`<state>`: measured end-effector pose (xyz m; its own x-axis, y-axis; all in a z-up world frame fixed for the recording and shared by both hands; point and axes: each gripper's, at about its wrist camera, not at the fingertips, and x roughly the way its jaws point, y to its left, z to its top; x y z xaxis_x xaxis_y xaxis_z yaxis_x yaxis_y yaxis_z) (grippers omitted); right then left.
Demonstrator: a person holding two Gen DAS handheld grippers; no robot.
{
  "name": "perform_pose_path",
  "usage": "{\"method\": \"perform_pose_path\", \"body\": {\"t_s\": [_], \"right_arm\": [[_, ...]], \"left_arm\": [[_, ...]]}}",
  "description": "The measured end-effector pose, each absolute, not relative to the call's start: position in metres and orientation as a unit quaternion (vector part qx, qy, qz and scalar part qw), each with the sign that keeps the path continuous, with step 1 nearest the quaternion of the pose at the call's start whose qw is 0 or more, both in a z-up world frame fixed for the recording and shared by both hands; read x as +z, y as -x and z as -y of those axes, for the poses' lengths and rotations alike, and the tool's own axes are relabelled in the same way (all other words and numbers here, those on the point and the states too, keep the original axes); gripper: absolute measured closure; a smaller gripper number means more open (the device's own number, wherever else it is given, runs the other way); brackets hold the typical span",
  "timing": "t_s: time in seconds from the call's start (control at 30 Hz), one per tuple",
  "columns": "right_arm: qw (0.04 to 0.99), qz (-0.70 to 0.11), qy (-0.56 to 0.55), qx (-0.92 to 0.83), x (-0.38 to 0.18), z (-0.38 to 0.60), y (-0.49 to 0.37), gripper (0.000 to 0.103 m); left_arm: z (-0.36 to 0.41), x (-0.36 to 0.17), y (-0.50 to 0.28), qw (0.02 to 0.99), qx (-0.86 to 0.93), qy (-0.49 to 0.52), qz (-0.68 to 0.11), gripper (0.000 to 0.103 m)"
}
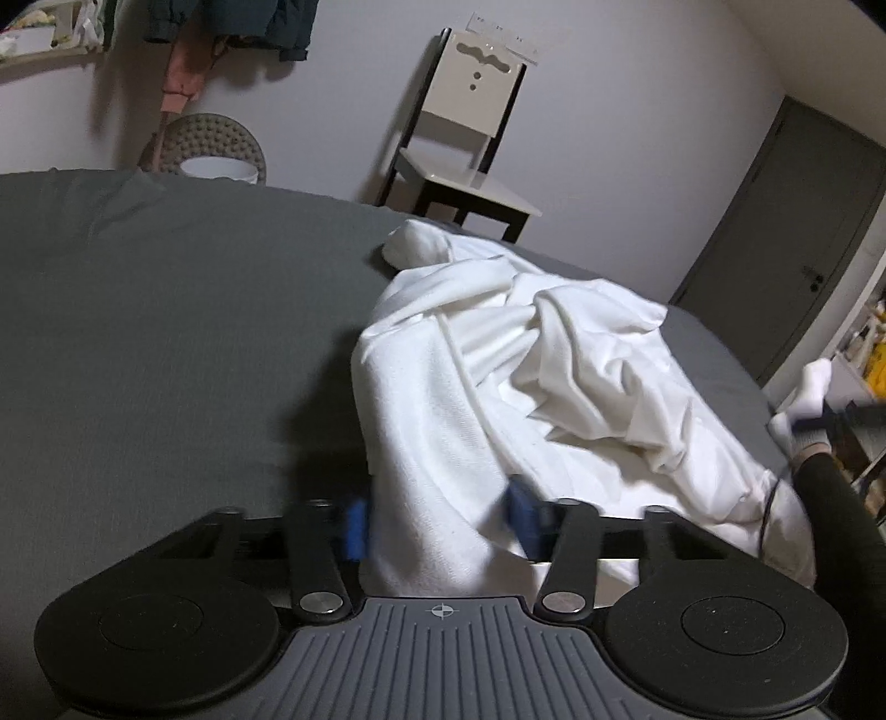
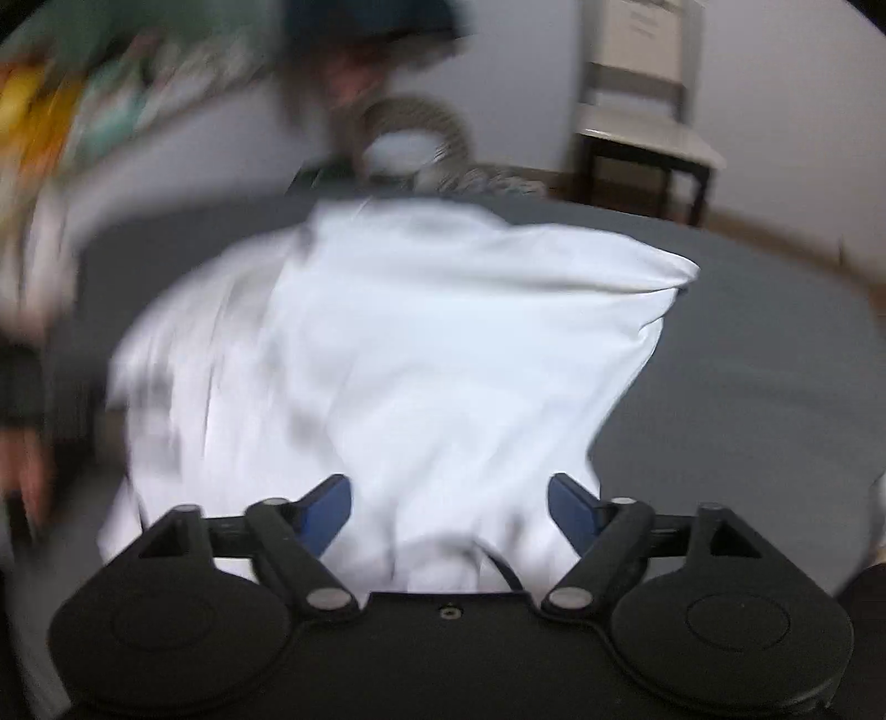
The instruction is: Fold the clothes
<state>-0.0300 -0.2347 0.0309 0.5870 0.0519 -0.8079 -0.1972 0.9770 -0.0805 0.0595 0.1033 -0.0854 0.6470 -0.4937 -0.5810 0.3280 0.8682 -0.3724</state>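
A crumpled white garment (image 1: 498, 376) lies in a heap on the grey bed sheet (image 1: 166, 332). My left gripper (image 1: 437, 520) is open at the heap's near end, and a fold of the cloth runs down between its blue pads (image 1: 354, 526). In the right wrist view, which is motion-blurred, the same white garment (image 2: 415, 343) spreads out ahead. My right gripper (image 2: 451, 512) is open wide, with the cloth's near edge bunched between the fingers and not pinched. At the right edge of the left wrist view are a white-gloved hand (image 1: 803, 410) and a black sleeve (image 1: 841, 509).
A white chair with a dark frame (image 1: 465, 144) stands against the far wall beyond the bed. A round studded stool with a white bowl (image 1: 216, 160) is at the back left, under hanging clothes (image 1: 232, 33). A grey door (image 1: 786, 232) is at the right, with shelves (image 1: 864, 343) beside it.
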Motion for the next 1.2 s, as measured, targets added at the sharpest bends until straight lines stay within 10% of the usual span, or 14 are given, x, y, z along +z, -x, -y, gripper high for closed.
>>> {"method": "perform_pose_path", "body": {"t_s": [0.07, 0.13, 0.17, 0.63, 0.67, 0.77, 0.8, 0.9, 1.13, 1.2], "right_arm": [[0.876, -0.456, 0.145, 0.062, 0.013, 0.222, 0.041, 0.026], [0.868, -0.466, 0.157, 0.064, 0.000, 0.223, 0.045, 0.087], [0.868, -0.471, 0.146, 0.062, -0.003, 0.225, 0.043, 0.099], [0.912, -0.341, -0.121, -0.195, 0.084, 0.405, -0.011, 0.098], [0.903, -0.355, -0.135, -0.199, 0.077, 0.411, -0.015, 0.097], [0.893, -0.381, -0.141, -0.194, 0.060, 0.408, -0.020, 0.089], [0.897, -0.378, -0.127, -0.189, 0.058, 0.398, -0.016, 0.072], [0.922, -0.349, -0.063, -0.154, 0.057, 0.350, 0.006, 0.033], [0.915, -0.395, 0.048, 0.059, 0.026, 0.220, 0.056, 0.033], [0.904, -0.401, 0.111, 0.096, 0.009, 0.187, 0.063, 0.033]], "left_arm": [[-0.103, -0.082, -0.057, 0.904, -0.232, 0.117, -0.341, 0.084], [-0.107, -0.077, -0.055, 0.908, -0.229, 0.125, -0.327, 0.088], [-0.110, -0.075, -0.055, 0.910, -0.225, 0.132, -0.322, 0.088], [-0.142, -0.076, -0.062, 0.911, -0.181, 0.183, -0.323, 0.088], [-0.142, -0.077, -0.062, 0.908, -0.180, 0.188, -0.327, 0.083], [-0.140, -0.082, -0.067, 0.897, -0.177, 0.210, -0.346, 0.015], [-0.138, -0.082, -0.067, 0.896, -0.181, 0.216, -0.343, 0.003], [-0.129, -0.078, -0.064, 0.897, -0.214, 0.216, -0.321, 0.003], [-0.080, -0.078, -0.067, 0.905, -0.238, 0.092, -0.341, 0.007], [-0.069, -0.085, -0.073, 0.901, -0.237, 0.076, -0.356, 0.062]]}}
